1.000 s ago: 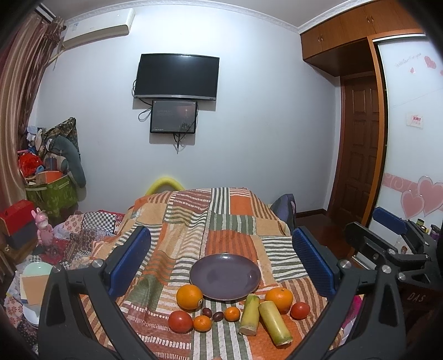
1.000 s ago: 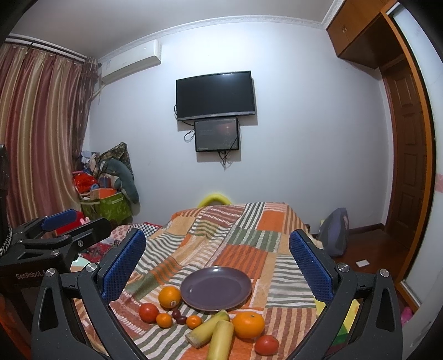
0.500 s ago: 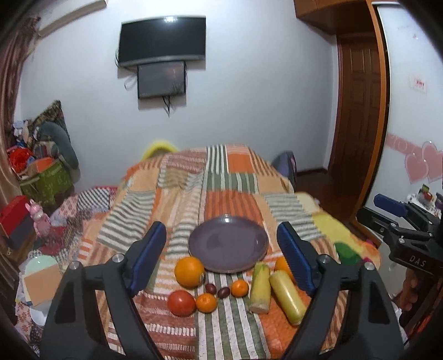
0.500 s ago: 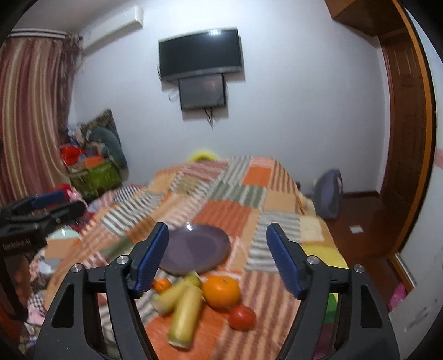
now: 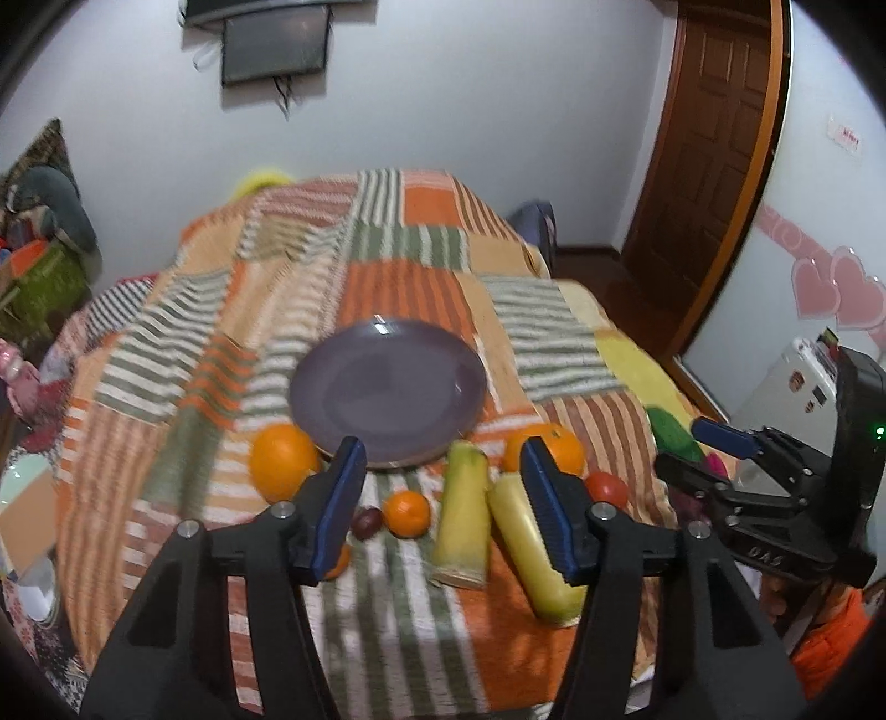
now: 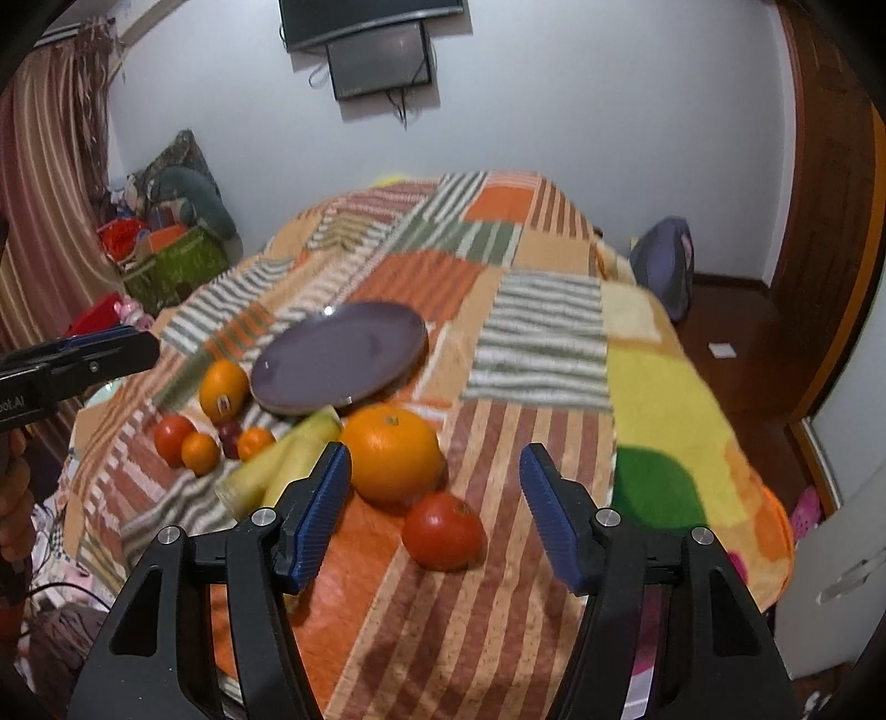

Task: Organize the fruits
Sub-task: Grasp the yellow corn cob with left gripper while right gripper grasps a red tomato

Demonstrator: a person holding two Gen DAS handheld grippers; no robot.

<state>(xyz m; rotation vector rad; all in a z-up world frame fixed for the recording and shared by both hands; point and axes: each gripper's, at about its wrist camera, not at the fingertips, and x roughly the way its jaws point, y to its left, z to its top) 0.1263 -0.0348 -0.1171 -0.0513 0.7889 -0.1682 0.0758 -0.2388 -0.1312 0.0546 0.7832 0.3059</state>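
A purple plate [image 5: 387,387] lies empty on a striped patchwork blanket [image 5: 387,266]. In front of it lie two big oranges [image 5: 282,459], small tangerines [image 5: 407,512], dark plums [image 5: 366,522], two yellow-green stalks [image 5: 462,520] and tomatoes [image 5: 606,487]. My left gripper [image 5: 443,504] is open, above the tangerine and stalks. My right gripper [image 6: 437,512] is open, with a tomato [image 6: 443,529] and a big orange [image 6: 393,459] between its fingers' line of sight. The plate also shows in the right wrist view [image 6: 338,357].
The blanket's front edge drops off close below both grippers. A wooden door [image 5: 703,166] stands at right, a purple bag [image 6: 664,266] on the floor beside the bed, and cluttered bags [image 6: 171,255] at left. A TV [image 6: 376,50] hangs on the far wall.
Both grippers have moved forward and tilted down toward the fruit. Their jaws have narrowed but stay open. The fruit has not moved.
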